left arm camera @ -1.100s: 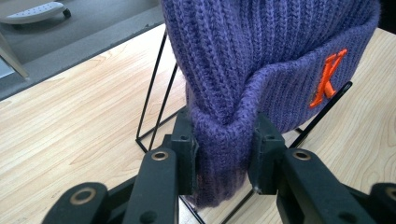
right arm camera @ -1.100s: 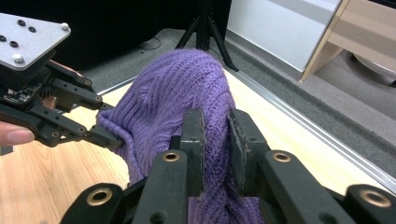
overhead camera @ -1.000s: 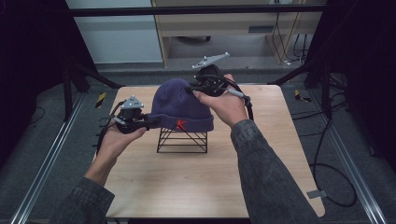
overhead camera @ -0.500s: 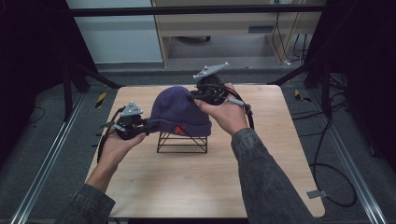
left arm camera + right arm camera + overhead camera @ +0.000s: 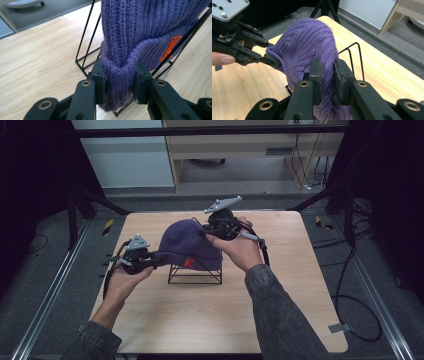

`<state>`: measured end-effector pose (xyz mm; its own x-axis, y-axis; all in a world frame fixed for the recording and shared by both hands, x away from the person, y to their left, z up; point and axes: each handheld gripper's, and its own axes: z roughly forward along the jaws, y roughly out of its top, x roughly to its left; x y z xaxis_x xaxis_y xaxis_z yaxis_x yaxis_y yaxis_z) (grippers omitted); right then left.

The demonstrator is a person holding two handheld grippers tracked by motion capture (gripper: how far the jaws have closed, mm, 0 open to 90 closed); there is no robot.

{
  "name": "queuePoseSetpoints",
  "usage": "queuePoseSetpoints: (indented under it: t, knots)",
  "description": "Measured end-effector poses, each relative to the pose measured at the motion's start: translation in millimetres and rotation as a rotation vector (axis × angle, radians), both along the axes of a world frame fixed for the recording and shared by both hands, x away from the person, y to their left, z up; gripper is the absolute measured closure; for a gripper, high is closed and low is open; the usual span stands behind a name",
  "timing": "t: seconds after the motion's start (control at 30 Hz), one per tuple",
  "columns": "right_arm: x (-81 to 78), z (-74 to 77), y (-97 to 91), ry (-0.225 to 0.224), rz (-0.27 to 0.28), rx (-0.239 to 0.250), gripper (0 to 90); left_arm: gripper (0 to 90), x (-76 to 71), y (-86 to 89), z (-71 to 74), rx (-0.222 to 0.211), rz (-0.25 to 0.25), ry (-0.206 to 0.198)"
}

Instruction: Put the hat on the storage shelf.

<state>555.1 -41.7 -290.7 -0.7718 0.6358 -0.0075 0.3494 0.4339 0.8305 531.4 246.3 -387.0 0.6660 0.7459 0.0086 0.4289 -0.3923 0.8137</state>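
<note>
The square light-wood table [image 5: 280, 320] carries a black wire-frame stand [image 5: 195, 272] near its middle, with the frame's base resting flat on the wood. Draped over the stand is a purple ribbed knit beanie [image 5: 186, 242] with an orange embroidered mark [image 5: 189, 262] on its folded cuff; the crown sits over the top of the wire and the cuff hangs partway down the sides, short of the base. The right gripper [image 5: 327, 72] has its jaws clamped on a fold of the knit at the far side of the beanie, and the left gripper [image 5: 120, 81] has its jaws pinched tight on the bunched cuff at the near-left side, just beside an upright wire of the stand. Assessment: the beanie appears to be in the course of being fitted onto the stand. Risks noted: uneven pull between the two hands could drag the light stand across the table or tip it; a wire end could snag the loose knit and stretch a rib; the left jaws, working so near the upright wire, could catch the wire along with the cuff; releasing one side first could leave the beanie sitting crooked.
</note>
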Motion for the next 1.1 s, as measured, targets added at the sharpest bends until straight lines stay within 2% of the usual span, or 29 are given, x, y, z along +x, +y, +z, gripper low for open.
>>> queuePoseSetpoints:
  t: [0.3,0.37,0.6,1.1]
  knots:
    - [-1.0,-4.6,-1.8,0.004,0.0,-0.001,78.0,68.0,0.8,-0.9,-2.3,-0.006,-0.001,0.002]
    - [-1.8,-6.4,-3.3,0.008,-0.003,-0.002,78.0,68.0,0.7,-1.8,-2.7,0.004,-0.005,0.001]
    - [-2.6,-8.1,-3.9,0.01,0.001,-0.004,78.1,68.0,1.0,-0.9,-4.3,-0.009,-0.005,0.002]
    - [-1.7,-19.0,-4.5,0.03,0.0,0.0,78.3,67.9,1.1,-4.4,-11.2,0.026,-0.014,0.01]
